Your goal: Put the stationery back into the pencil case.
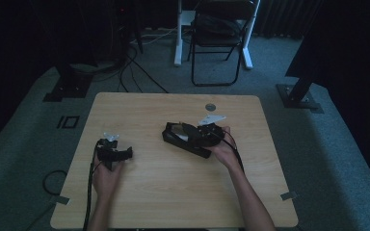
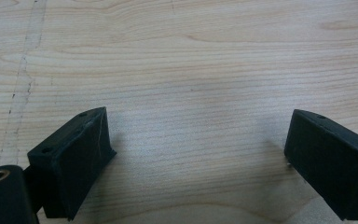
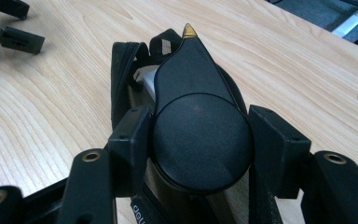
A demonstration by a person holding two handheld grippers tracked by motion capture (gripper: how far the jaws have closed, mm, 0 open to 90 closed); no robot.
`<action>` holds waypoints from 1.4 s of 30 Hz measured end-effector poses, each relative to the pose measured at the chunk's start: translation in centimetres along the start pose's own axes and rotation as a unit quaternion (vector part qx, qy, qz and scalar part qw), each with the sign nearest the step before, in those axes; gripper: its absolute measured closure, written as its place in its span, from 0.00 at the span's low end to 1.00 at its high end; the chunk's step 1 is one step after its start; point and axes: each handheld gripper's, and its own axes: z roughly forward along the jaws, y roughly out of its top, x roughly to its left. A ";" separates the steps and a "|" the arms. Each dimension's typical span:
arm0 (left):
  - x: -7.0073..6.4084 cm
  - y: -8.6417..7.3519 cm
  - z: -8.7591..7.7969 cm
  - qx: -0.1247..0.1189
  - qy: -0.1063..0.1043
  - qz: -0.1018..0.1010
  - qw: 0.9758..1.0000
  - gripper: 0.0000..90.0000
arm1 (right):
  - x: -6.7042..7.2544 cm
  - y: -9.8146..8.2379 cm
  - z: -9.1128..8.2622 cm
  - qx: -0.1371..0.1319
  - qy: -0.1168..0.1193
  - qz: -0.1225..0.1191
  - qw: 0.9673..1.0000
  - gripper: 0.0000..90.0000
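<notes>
A: Start at the left. What's there?

B: In the high view the left hand (image 1: pixel 107 179) rests on the table (image 1: pixel 173 192), holding the left gripper (image 1: pixel 113 150) near the table's left edge. A cable trails back from it along the forearm.

A: Are its jaws apart or together?

B: Apart. In the left gripper view the two black pads (image 2: pixel 74 158) stand wide, with only bare wood grain between them. They touch nothing.

A: And toward the middle?

B: A black case (image 1: pixel 185 139) lies on the table, a little right of centre, its long side running slantwise. In the right gripper view it has a zip running along its edge and some white inside at the open end.

A: What does the right gripper do?

B: The right gripper (image 1: pixel 211 134) sits at the case's right end, in the right hand (image 1: pixel 224 151). Its jaws are clamped on a black rounded thing (image 3: pixel 198 135), one pad pressing each side of its round part. That thing tapers to a point with a small gold tip (image 3: pixel 189 31), and it lies over the case.

A: Is it a mouse?

B: I can't tell.

A: Anything further right?

B: A round grey cap (image 1: pixel 210 107) set in the table near the far edge, well apart from both grippers.
</notes>
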 end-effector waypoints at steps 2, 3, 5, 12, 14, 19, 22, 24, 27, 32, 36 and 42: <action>0.0 0.0 0.0 0.000 0.000 0.000 1.000 0.08 | 0.0 0.0 0.1 0.003 -0.001 0.000 1.000 0.46; 0.0 0.0 0.0 0.000 0.000 0.000 1.000 0.08 | 0.0 -0.1 0.2 0.005 -0.001 -0.001 1.000 0.46; 0.0 0.0 0.0 0.000 0.000 0.000 1.000 0.08 | 0.0 -0.1 0.3 0.008 0.000 -0.001 1.000 0.46; 0.0 0.0 0.0 0.000 0.000 0.000 1.000 0.08 | 0.0 0.0 0.9 0.016 0.002 -0.001 1.000 0.46; 0.0 0.0 0.0 0.000 0.000 0.000 1.000 0.08 | 0.1 0.0 1.0 0.019 0.003 -0.002 1.000 0.46; 0.0 0.0 0.0 0.001 0.000 0.001 1.000 0.08 | 0.3 -0.1 1.6 0.033 0.002 -0.010 0.999 0.46; 0.0 0.0 0.0 0.001 0.000 0.001 1.000 0.08 | 0.4 -0.2 2.0 0.041 0.003 -0.010 0.999 0.46; 0.0 0.0 0.0 0.001 0.000 0.001 1.000 0.08 | 0.4 -0.2 2.1 0.044 0.003 -0.008 0.999 0.46; 0.0 0.0 0.0 0.001 0.000 0.001 1.000 0.08 | 0.3 -0.2 2.3 0.046 0.005 -0.004 0.999 0.46; 0.0 0.0 0.0 0.001 0.000 0.001 1.000 0.08 | 0.3 -0.2 2.5 0.051 0.003 -0.003 0.999 0.46; 0.0 0.0 0.0 0.001 0.000 0.001 1.000 0.08 | 0.3 -0.2 2.5 0.053 0.005 -0.004 0.999 0.46; 0.0 0.0 0.0 0.001 0.000 0.001 1.000 0.08 | 0.4 -0.3 2.6 0.055 0.007 -0.003 0.998 0.45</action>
